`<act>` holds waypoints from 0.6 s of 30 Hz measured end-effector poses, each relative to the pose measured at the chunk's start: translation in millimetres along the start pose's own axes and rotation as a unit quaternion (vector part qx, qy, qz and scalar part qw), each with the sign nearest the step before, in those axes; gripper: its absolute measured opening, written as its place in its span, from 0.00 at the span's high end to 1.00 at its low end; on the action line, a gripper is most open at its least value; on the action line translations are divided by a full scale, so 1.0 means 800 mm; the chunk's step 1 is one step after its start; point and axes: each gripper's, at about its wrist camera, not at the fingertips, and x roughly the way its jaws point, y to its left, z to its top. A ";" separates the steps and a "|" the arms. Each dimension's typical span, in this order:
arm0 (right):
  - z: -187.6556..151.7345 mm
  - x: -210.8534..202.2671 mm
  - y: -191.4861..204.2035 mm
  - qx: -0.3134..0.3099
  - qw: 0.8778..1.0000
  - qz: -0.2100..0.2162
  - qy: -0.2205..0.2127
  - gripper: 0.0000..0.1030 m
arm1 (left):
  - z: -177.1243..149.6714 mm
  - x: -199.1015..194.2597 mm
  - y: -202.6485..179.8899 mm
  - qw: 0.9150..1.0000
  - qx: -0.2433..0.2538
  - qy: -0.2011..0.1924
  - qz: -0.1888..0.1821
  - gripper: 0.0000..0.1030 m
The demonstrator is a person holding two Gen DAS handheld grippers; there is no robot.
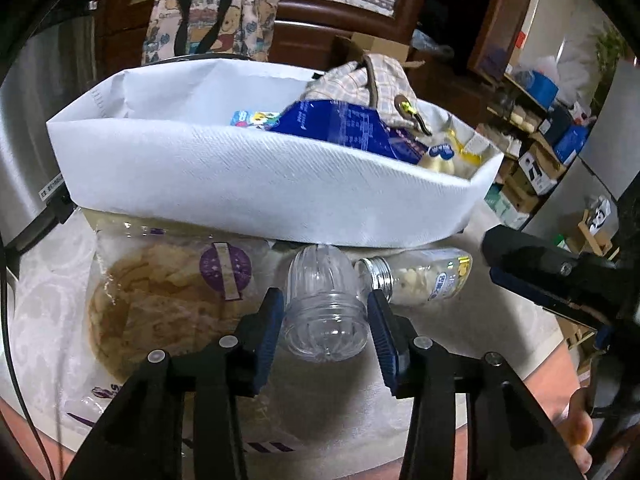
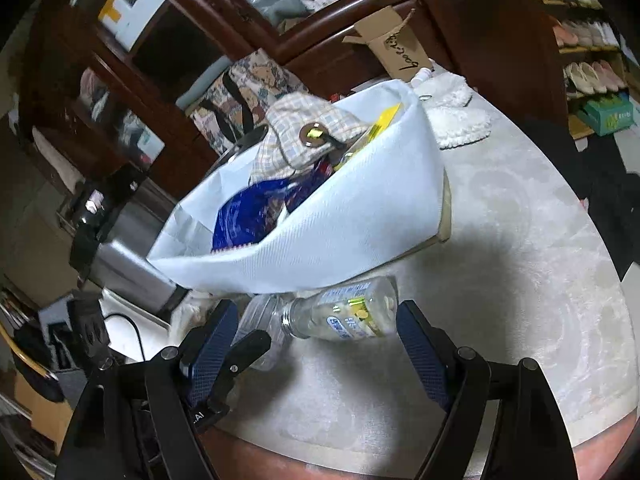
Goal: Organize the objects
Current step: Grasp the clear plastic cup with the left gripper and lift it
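Left gripper point(image 1: 326, 320) jaws part-open; right gripper point(image 2: 316, 344) jaws wide, both angled downward

This is a lived-in home, a cluttered sitting or storage corner rather than any workplace. Dark carved wooden cabinets with glass doors point(image 2: 132, 60) stand behind a table under a pale patterned tablecloth point(image 2: 520, 248), and a cartoon-bear print tote bag with black handles point(image 1: 212, 20) leans there. Shelves hold rows of pale slippers and shoes point(image 2: 588, 72), with stacked cardboard boxes point(image 1: 532, 168) nearby.
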 end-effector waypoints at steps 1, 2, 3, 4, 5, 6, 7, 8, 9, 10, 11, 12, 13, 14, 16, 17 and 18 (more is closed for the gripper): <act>-0.002 0.003 0.004 -0.008 1.000 -0.010 0.001 0.21 | -0.001 0.000 0.001 1.000 -0.001 -0.001 0.000 0.58; -0.004 0.005 0.007 -0.018 1.000 -0.021 0.001 0.21 | -0.001 -0.001 0.001 1.000 0.000 -0.001 0.001 0.58; -0.006 0.008 0.011 -0.026 0.999 -0.031 0.001 0.21 | -0.002 -0.002 0.001 1.000 0.000 -0.002 0.003 0.58; -0.008 0.011 0.014 -0.035 0.999 -0.040 0.003 0.21 | -0.003 -0.003 0.001 1.000 -0.001 -0.002 0.006 0.58; -0.011 0.014 0.017 -0.044 0.998 -0.048 0.004 0.21 | -0.003 -0.004 0.001 1.000 0.000 -0.003 0.011 0.58; -0.013 0.016 0.019 -0.051 0.997 -0.055 0.004 0.21 | -0.004 -0.005 0.003 1.000 0.002 -0.005 0.023 0.58; -0.015 0.019 0.022 -0.057 0.996 -0.064 0.004 0.21 | -0.004 -0.006 0.004 0.999 0.002 -0.006 0.031 0.58; -0.017 0.022 0.025 -0.066 0.995 -0.074 0.003 0.21 | -0.005 -0.007 0.007 0.999 -0.001 -0.006 0.037 0.58; -0.019 0.025 0.028 -0.073 0.994 -0.079 0.003 0.21 | -0.004 -0.008 0.010 0.999 -0.006 -0.005 0.039 0.58; -0.021 0.029 0.032 -0.082 0.993 -0.087 0.003 0.21 | -0.004 -0.010 0.014 0.999 -0.013 -0.004 0.039 0.58; -0.023 0.033 0.036 -0.092 0.991 -0.094 0.004 0.21 | -0.004 -0.011 0.016 0.999 -0.017 -0.003 0.042 0.58; -0.024 0.034 0.038 -0.095 0.991 -0.095 0.000 0.21 | -0.005 -0.012 0.018 0.999 -0.020 -0.003 0.048 0.58; -0.024 0.036 0.039 -0.097 0.991 -0.097 0.000 0.21 | -0.005 -0.013 0.020 0.998 -0.022 -0.002 0.052 0.58; -0.024 0.038 0.041 -0.099 0.990 -0.099 -0.001 0.21 | -0.005 -0.013 0.021 0.998 -0.024 -0.001 0.054 0.58; -0.022 0.044 0.040 -0.101 0.989 -0.111 0.000 0.21 | -0.007 -0.015 0.022 0.998 -0.023 0.002 0.053 0.58; -0.020 0.048 0.040 -0.101 0.988 -0.118 0.003 0.21 | -0.007 -0.016 0.022 0.998 -0.024 0.003 0.053 0.58; -0.019 0.051 0.039 -0.100 0.987 -0.122 0.007 0.21 | -0.007 -0.016 0.022 0.998 -0.025 0.004 0.052 0.58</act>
